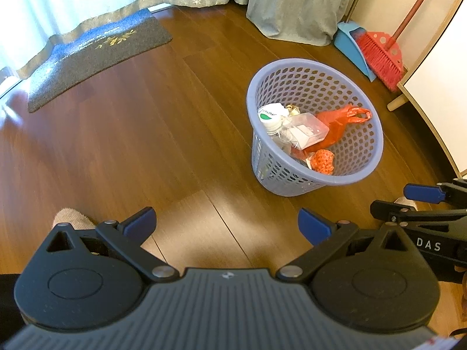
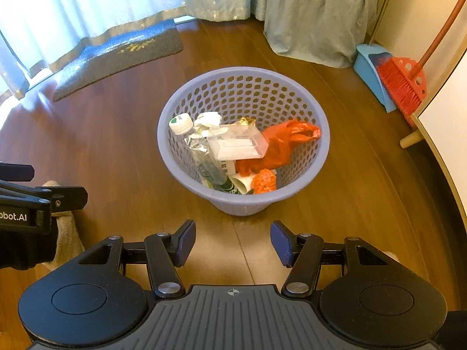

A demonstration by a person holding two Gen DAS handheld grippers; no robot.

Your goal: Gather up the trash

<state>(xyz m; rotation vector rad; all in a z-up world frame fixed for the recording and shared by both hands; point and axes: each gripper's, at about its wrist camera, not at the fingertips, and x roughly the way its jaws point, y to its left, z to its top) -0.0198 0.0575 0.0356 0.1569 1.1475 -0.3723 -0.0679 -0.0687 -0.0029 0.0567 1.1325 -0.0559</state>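
Lavender plastic basket (image 2: pixel 243 201) stands upright on the wood floor (image 2: pixel 116 145), placed centrally ahead of both tools, apparently for easy drop-in. Trash lies inside: a clear bottle (image 2: pixel 201 157), transparent box (image 2: pixel 238 143), crumpled red bag (image 2: pixel 280 145), orange mesh ball (image 2: pixel 264 180). Left gripper (image 1: pixel 226 226) and right gripper (image 2: pixel 233 242) hover above bare floor, jaws apart, holding nothing.

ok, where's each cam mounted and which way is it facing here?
Left wrist: on the left gripper, angled down at the floor; basket ahead-right; own open fingers, a socked foot, and the right gripper at the right edge.
Right wrist: on the right gripper, angled down, basket dead ahead; open fingers, the left gripper at the left edge.
Shared: basket, doormat, broom, dustpan, curtains.
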